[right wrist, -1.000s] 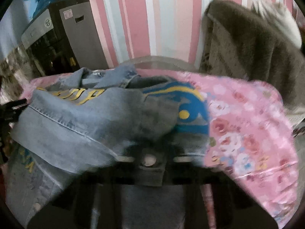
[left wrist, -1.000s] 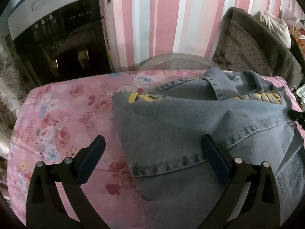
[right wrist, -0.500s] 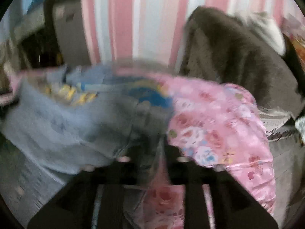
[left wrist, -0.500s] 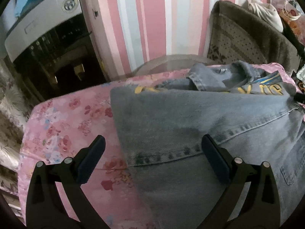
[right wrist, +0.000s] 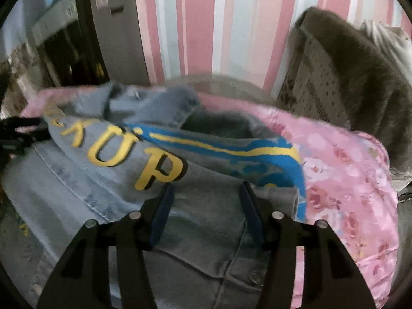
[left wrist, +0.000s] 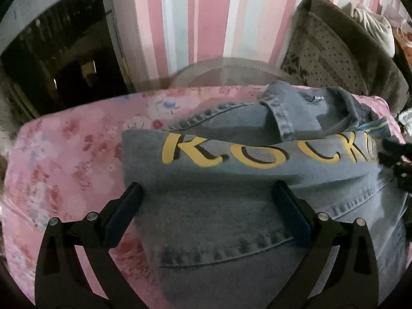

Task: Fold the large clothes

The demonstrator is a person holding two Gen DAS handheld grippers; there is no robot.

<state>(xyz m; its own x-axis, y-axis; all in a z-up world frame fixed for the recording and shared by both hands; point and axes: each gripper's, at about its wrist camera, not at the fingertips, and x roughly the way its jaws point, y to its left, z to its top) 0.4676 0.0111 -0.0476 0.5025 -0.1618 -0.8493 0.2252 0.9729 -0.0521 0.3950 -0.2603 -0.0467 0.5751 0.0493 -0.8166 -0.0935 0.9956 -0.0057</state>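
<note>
**Desk:** What goes under this one?

**Photographer:** A denim jacket (left wrist: 231, 206) lies on a pink floral bedcover (left wrist: 64, 167), its lower part doubled up over its back so the yellow lettering (left wrist: 257, 152) and blue-and-yellow print (right wrist: 257, 154) show just past the fold. The collar (left wrist: 283, 113) sits at the far side, toward the striped wall (left wrist: 206, 13).

**Desk:** And the tools?

**Photographer:** The left gripper (left wrist: 208, 211) hangs wide open above the cloth's left edge, holding nothing. The right gripper (right wrist: 206, 206) is about half open over the folded hem; its jaws have just been opening, with denim lying below and between them but no pad pressing on it.

**Desk:** So which step?

**Photographer:** By my reading, the first fold is laid and let go. The jacket is only partly folded; it is a broad slab.

**Desk:** What comes next?

**Photographer:** Probably fresh holds on one side edge, both layers pinched together, then carried across. The denim looks stiff and thick, so a shallow bite could slip or take the top layer alone.
</note>
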